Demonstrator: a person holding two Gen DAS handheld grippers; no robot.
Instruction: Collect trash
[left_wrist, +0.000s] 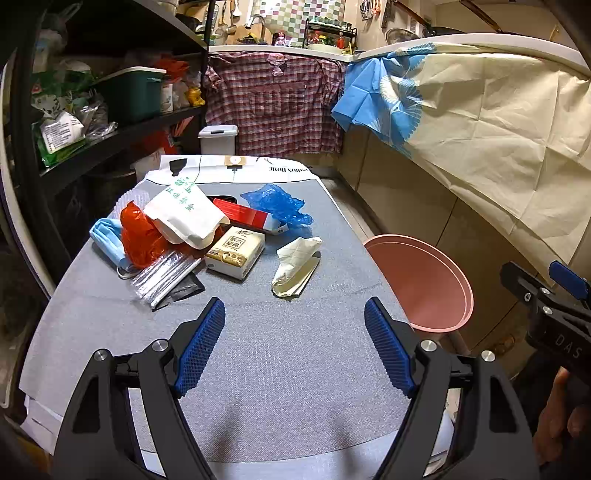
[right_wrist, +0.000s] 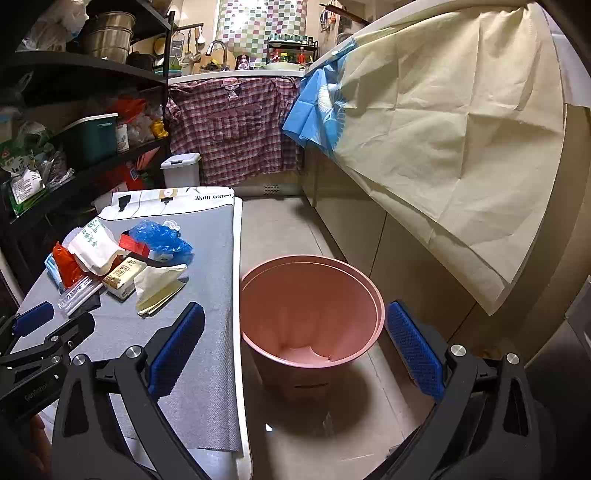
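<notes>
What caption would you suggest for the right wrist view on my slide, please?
Open right gripper hovers above the empty pink bin beside the table of trash.

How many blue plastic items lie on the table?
1: a crumpled blue plastic bag at the far side of the pile, over the red box. The light blue face mask at left is not plastic; more may be hidden.

A loose heap of trash lies on the grey counter: plastic bags, a face mask, a tissue pack, crumpled paper. The pink bin stands upright and empty on the floor just beside it.
</notes>
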